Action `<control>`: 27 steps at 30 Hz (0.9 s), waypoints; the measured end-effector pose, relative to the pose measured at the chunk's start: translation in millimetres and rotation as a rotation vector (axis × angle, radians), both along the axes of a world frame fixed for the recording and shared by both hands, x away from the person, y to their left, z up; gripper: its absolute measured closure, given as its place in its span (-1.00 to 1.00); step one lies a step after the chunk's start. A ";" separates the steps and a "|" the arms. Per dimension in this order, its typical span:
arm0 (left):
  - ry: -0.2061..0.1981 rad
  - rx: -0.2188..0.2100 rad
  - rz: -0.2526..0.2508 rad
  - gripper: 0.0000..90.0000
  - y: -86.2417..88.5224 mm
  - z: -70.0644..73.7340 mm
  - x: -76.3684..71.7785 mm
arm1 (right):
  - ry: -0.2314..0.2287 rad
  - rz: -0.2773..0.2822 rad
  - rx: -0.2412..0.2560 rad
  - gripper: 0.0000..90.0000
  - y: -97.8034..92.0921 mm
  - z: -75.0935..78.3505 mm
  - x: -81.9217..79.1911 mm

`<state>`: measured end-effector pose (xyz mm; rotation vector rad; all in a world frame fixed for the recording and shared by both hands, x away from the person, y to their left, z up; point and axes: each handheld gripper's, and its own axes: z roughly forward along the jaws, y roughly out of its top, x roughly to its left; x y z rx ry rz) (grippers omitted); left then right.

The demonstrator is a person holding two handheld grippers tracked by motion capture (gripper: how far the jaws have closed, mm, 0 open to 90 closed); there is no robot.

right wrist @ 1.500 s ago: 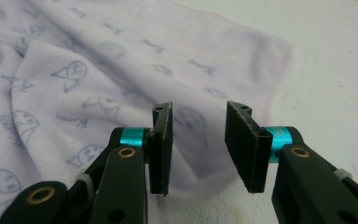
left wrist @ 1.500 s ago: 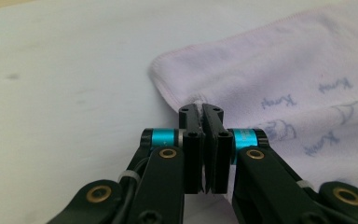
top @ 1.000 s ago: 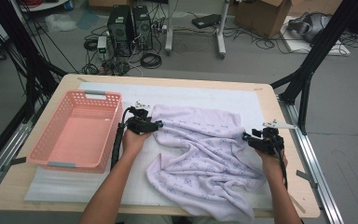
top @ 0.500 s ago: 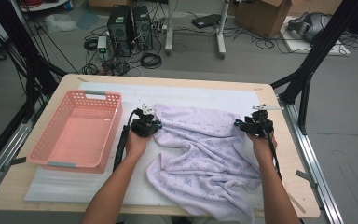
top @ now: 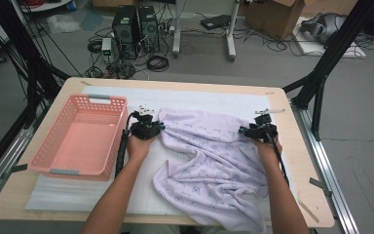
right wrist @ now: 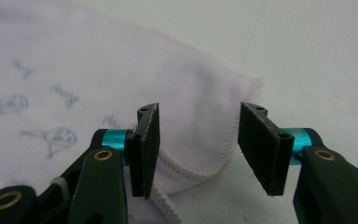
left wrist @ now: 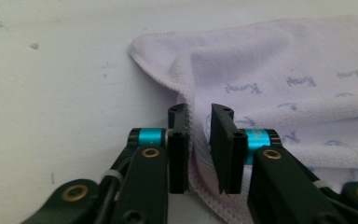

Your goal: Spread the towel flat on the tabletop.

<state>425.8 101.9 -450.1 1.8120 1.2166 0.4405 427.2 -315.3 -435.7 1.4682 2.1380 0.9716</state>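
Lilac terry towel (top: 214, 161) lies spread and rumpled on the white-covered counter (top: 214, 100), its near edge hanging over the counter's front. The left hand-held gripper (top: 147, 127) sits at the towel's far-left corner; in the left gripper view its jaws stand a narrow gap apart with the stitched hem (left wrist: 193, 140) rising between them, so the hem is loosely straddled and not yet clamped. The right hand-held gripper (top: 260, 130) has moved forward over the last second, from the towel's right edge up to its far-right corner, and the left has eased a little farther out as well. In the right gripper view its jaws are spread wide, with the folded corner (right wrist: 205, 140) lying low between them, beside the left jaw and clear of the right. Judged from this, both tools are now stationed at the two far corners, the position needed for a two-corner lift or fold; closing on both hems appears to be the step in hand. Left of the left hand-held gripper stands a pink basket (top: 46, 161), apart from the towel.
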 end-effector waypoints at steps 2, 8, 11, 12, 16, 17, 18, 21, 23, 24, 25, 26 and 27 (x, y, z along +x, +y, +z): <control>0.011 -0.030 -0.027 0.52 0.0 -0.7 0.0 | 0.006 0.048 -0.060 0.12 9.7 -4.6 1.2; 0.015 -0.039 -0.036 0.37 -0.8 -0.6 -0.3 | -0.002 0.123 -0.095 0.93 12.7 -3.1 6.1; 0.017 -0.041 -0.039 0.24 -1.4 1.1 -1.5 | -0.017 0.082 -0.140 0.97 10.6 0.9 13.6; 0.018 -0.046 -0.041 0.19 -1.9 2.1 -2.3 | -0.029 0.050 -0.128 0.97 8.0 2.2 16.1; 0.017 -0.068 -0.075 0.09 -4.6 6.9 -6.1 | -0.141 -0.097 -0.126 0.97 -2.2 12.0 22.5; 0.021 -0.076 -0.087 0.07 -5.9 7.8 -7.2 | -0.179 -0.135 -0.118 0.97 -4.4 15.2 23.1; 0.025 -0.078 -0.097 0.03 -6.6 8.7 -8.5 | -0.209 -0.171 -0.099 0.97 -5.6 17.6 22.4; 0.025 -0.084 -0.120 -0.02 -9.2 10.8 -13.0 | -0.182 -0.189 -0.031 0.91 -8.2 17.5 24.0; 0.034 -0.091 -0.140 -0.08 -10.4 12.6 -17.0 | -0.175 -0.170 -0.016 0.69 -8.1 20.2 21.5; 0.036 -0.094 -0.152 -0.10 -11.3 13.4 -19.2 | -0.182 -0.159 -0.002 0.59 -8.4 23.3 19.3; 0.034 -0.099 -0.167 -0.12 -12.3 13.9 -21.4 | -0.186 -0.147 0.010 0.51 -8.9 27.0 17.0; 0.035 -0.097 -0.181 -0.12 -13.2 14.4 -23.6 | -0.193 -0.140 0.020 0.50 -9.1 31.1 14.0; 0.040 -0.092 -0.194 -0.13 -14.6 14.8 -25.7 | -0.204 -0.129 0.022 0.46 -9.6 35.1 10.6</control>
